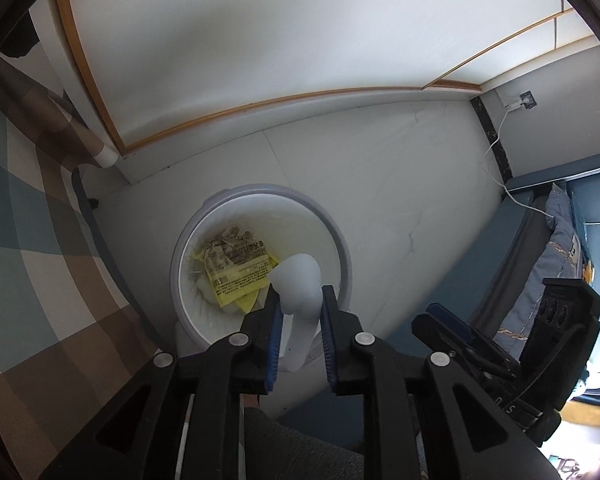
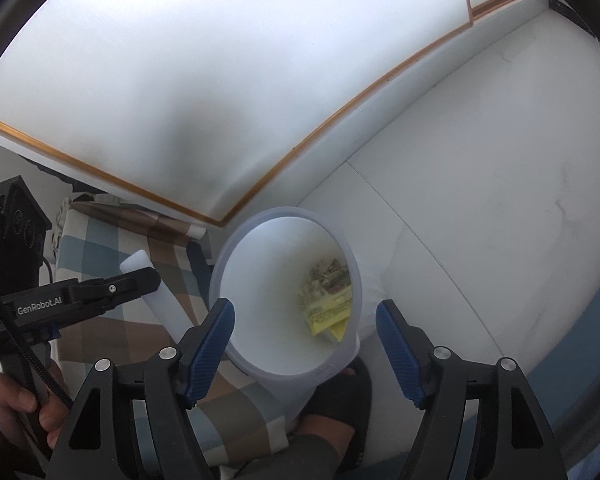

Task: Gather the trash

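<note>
Two grippers hang over a white bin [image 1: 342,240] on the pale floor [image 1: 400,168], both tilted steeply down so anything let go should fall inside. The left gripper [image 1: 300,300] has a white foam piece [image 1: 298,276] between its blue pads [image 1: 275,332]; the pads sit at the foam's sides with the jaws only narrowly parted, and whether they press or have just let go cannot be told. The foam's rounded end pokes past the fingertips toward 12 o'clock, above the bin's mouth near its 5 o'clock rim. From the right wrist view the foam [image 2: 160,296] looks beside the rim at 9 o'clock rather than over it, so its exact footing over the opening is uncertain.

Inside the bin lies a yellow wrapper [image 1: 240,276] with crumpled scraps at its 12 o'clock side. The right gripper [image 2: 306,328] stands wide and empty, its jaws framing the bin's mouth, the wrapper [image 2: 328,312] just right of centre between them. A hand [image 2: 12,404] grips the left tool's handle.
</note>
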{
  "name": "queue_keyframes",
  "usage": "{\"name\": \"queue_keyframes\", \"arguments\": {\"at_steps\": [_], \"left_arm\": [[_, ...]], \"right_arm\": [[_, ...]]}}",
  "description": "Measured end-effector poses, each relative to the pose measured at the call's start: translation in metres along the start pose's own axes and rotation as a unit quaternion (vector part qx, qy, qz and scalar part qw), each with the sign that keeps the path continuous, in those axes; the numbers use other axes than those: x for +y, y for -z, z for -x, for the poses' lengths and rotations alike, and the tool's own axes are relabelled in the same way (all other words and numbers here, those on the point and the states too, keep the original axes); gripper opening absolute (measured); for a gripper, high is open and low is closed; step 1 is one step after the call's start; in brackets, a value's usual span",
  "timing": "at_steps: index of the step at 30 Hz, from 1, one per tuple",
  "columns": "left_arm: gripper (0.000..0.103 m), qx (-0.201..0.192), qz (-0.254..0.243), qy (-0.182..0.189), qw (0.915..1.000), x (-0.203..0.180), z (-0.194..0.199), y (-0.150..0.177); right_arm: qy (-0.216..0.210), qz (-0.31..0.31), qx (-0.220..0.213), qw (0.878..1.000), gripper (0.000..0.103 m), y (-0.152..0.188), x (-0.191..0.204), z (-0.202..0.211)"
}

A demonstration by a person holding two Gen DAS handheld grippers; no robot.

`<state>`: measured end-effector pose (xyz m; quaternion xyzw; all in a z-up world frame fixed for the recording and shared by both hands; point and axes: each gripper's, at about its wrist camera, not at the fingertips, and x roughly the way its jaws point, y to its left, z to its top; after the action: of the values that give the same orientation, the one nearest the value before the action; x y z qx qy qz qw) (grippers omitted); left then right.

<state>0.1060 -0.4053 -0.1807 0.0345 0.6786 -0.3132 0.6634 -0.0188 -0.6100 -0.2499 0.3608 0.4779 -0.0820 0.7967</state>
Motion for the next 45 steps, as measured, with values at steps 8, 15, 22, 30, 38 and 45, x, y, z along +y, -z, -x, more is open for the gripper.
{"name": "queue_keyframes", "arguments": {"at_steps": [8, 15, 22, 30, 38, 45], "left_arm": [[0.07, -0.023, 0.015, -0.022, 0.9994, 0.001, 0.016, 0.004], [0.074, -0.059, 0.007, -0.035, 0.9977, 0.005, 0.039, 0.018], [0.076, -0.104, 0.007, -0.058, 0.9929, 0.004, 0.064, 0.03], [0.076, -0.14, 0.007, -0.088, 0.9861, 0.003, 0.09, 0.042], [0.076, -0.16, -0.004, -0.096, 0.9825, -0.003, 0.103, 0.054], [0.076, -0.173, -0.008, -0.101, 0.9798, -0.003, 0.11, 0.06]], "right_arm": [[-0.007, 0.011, -0.017, 1.0, 0.077, -0.004, 0.012, 0.015], [-0.013, 0.018, -0.027, 0.999, 0.08, -0.001, 0.023, 0.029], [-0.014, 0.026, -0.033, 0.999, 0.083, 0.005, 0.035, 0.046], [-0.014, 0.042, -0.047, 0.998, 0.087, 0.01, 0.051, 0.073], [-0.015, 0.051, -0.057, 0.997, 0.088, 0.013, 0.06, 0.094], [-0.015, 0.056, -0.061, 0.996, 0.09, 0.015, 0.066, 0.104]]}}
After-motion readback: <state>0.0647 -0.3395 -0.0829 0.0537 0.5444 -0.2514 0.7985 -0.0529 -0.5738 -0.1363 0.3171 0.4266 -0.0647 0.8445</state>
